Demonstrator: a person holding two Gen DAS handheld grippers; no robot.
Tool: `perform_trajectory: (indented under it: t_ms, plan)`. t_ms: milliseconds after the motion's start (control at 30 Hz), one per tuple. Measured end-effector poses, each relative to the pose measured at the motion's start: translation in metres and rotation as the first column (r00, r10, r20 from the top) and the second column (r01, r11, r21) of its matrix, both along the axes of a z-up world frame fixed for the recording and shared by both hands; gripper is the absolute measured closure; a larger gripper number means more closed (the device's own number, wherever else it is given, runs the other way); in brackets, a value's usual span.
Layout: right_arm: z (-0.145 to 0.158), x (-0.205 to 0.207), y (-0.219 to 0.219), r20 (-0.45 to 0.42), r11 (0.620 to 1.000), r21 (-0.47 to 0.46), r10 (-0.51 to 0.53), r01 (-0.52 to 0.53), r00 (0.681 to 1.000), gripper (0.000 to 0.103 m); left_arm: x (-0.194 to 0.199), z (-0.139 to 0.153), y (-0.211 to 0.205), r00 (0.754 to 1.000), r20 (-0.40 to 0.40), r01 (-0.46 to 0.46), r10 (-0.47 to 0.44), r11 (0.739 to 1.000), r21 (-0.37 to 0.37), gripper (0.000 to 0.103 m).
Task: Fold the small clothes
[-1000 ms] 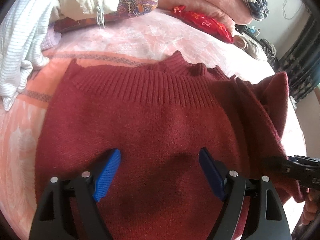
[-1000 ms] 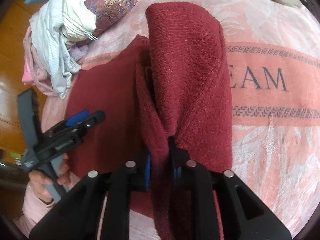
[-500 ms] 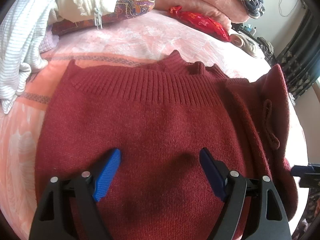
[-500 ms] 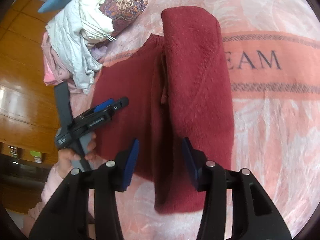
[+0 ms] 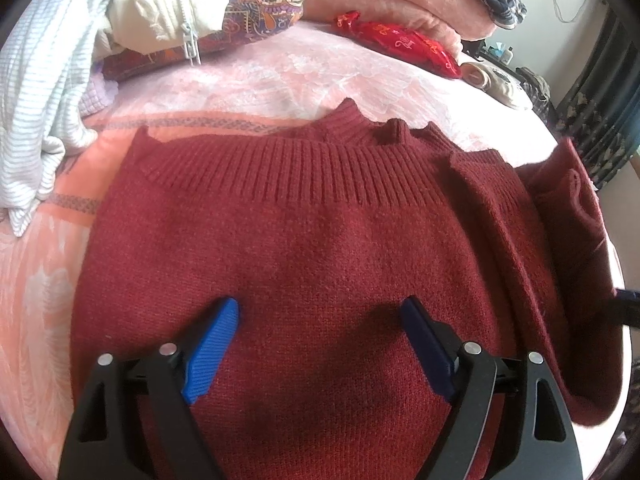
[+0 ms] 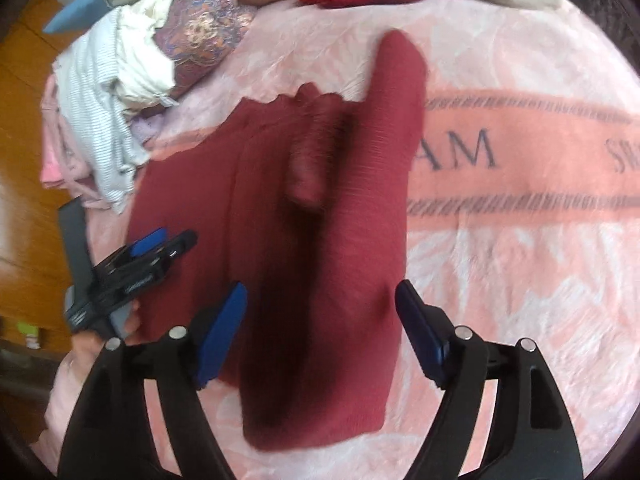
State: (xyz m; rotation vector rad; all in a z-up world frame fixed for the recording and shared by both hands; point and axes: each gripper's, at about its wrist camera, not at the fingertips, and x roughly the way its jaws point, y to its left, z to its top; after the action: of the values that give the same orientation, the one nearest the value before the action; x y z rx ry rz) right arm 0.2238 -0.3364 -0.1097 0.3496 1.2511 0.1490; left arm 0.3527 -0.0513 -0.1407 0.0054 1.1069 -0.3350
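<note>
A dark red knit sweater [image 5: 320,240] lies flat on a pink blanket, its ribbed hem at the far side. One side part is folded over its right edge; it shows as a long red strip in the right wrist view [image 6: 352,200]. My left gripper [image 5: 320,332] is open and empty, low over the sweater's near middle. It also shows in the right wrist view [image 6: 160,244] at the sweater's left edge. My right gripper [image 6: 320,320] is open wide and empty, above the near end of the folded strip. That view is blurred.
The pink blanket [image 6: 520,152] with printed letters covers the bed. A heap of clothes [image 5: 52,80] lies at the far left, also in the right wrist view [image 6: 112,92]. A red pouch [image 5: 400,44] and pink bedding lie at the back. A wooden floor [image 6: 20,160] lies left.
My right gripper let go of the folded part of the sweater, opened wide and drew back. The folded part now lies flat. My left gripper stayed open over the sweater.
</note>
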Motion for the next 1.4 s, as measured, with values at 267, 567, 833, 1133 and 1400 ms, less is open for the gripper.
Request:
perform_trajectory:
  t_ms: [267, 567, 833, 1133, 1400]
  plan:
    - [0.002, 0.002, 0.009, 0.056, 0.992, 0.117, 0.045, -0.052, 0.997, 0.087, -0.003, 0.006, 0.017, 1.000, -0.025, -0.003, 0.002, 0.998, -0.063, 0.020]
    - [-0.021, 0.020, 0.077, 0.048, 0.971, 0.073, 0.225, -0.229, 0.973, 0.085, -0.006, 0.011, 0.023, 0.999, -0.043, -0.029, 0.024, 0.993, -0.115, 0.020]
    - [-0.026, 0.017, 0.073, 0.067, 0.957, 0.182, 0.216, -0.225, 0.974, 0.064, -0.004, 0.019, 0.008, 0.997, -0.082, -0.028, 0.011, 0.977, -0.212, 0.021]
    - [-0.018, -0.014, 0.079, 0.102, 0.924, 0.143, 0.344, -0.356, 0.933, 0.035, -0.009, 0.017, -0.035, 0.984, -0.155, 0.029, -0.091, 0.930, -0.365, 0.021]
    - [-0.028, -0.024, 0.082, 0.114, 0.911, 0.125, 0.379, -0.392, 0.918, 0.029, -0.012, 0.014, -0.077, 0.977, -0.162, 0.077, -0.140, 0.936, -0.343, 0.020]
